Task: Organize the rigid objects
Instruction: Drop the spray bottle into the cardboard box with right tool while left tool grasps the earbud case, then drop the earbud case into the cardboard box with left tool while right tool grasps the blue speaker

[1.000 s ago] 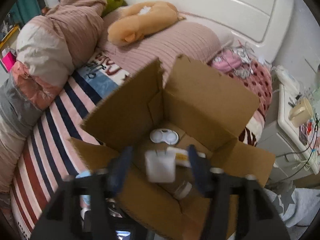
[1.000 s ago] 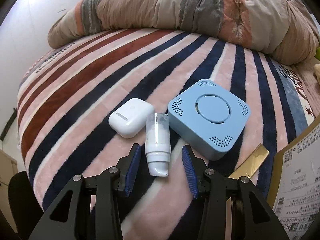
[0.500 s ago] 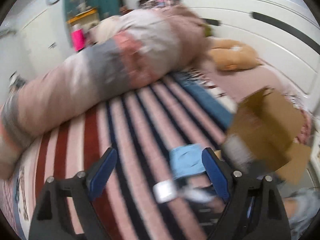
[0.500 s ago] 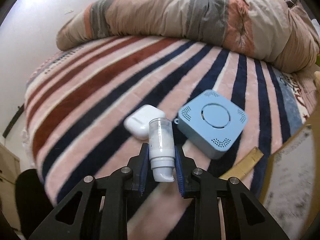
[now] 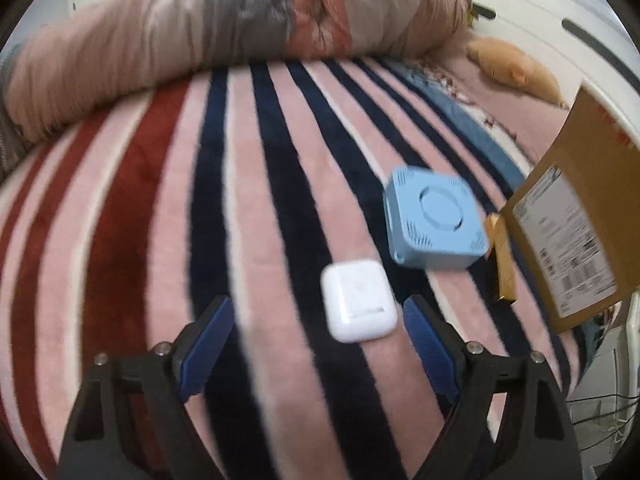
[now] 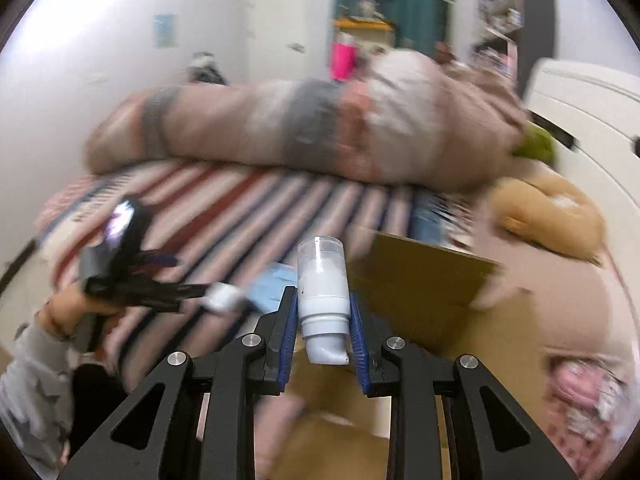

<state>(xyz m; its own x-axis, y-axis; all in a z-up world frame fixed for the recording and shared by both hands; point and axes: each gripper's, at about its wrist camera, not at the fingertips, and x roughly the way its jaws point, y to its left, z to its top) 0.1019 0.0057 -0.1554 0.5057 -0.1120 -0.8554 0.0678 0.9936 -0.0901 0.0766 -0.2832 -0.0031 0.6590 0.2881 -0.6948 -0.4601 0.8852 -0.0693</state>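
Observation:
My left gripper (image 5: pixel 318 316) is open over the striped blanket, and a white earbud case (image 5: pixel 358 301) lies between its fingers, nearer the right one. A light blue square device (image 5: pixel 434 218) lies just beyond the case. A gold bar (image 5: pixel 502 258) lies beside the cardboard box (image 5: pixel 576 216) at the right. My right gripper (image 6: pixel 324 318) is shut on a white pump bottle (image 6: pixel 322 292) and holds it up above the cardboard box (image 6: pixel 424 280). The left gripper also shows in the right wrist view (image 6: pixel 188 294), near the case (image 6: pixel 222 296), blurred.
A rolled quilt (image 5: pixel 200 28) lies along the far side of the bed. An orange plush toy (image 5: pixel 516 68) lies near the white headboard (image 5: pixel 560 4). A white nightstand (image 5: pixel 612 364) stands right of the bed. The striped blanket (image 5: pixel 140 220) spreads left of the objects.
My left gripper swung from the box to the blanket and now straddles the earbud case. My right gripper shut on the pump bottle, lifted it and carried it toward the box.

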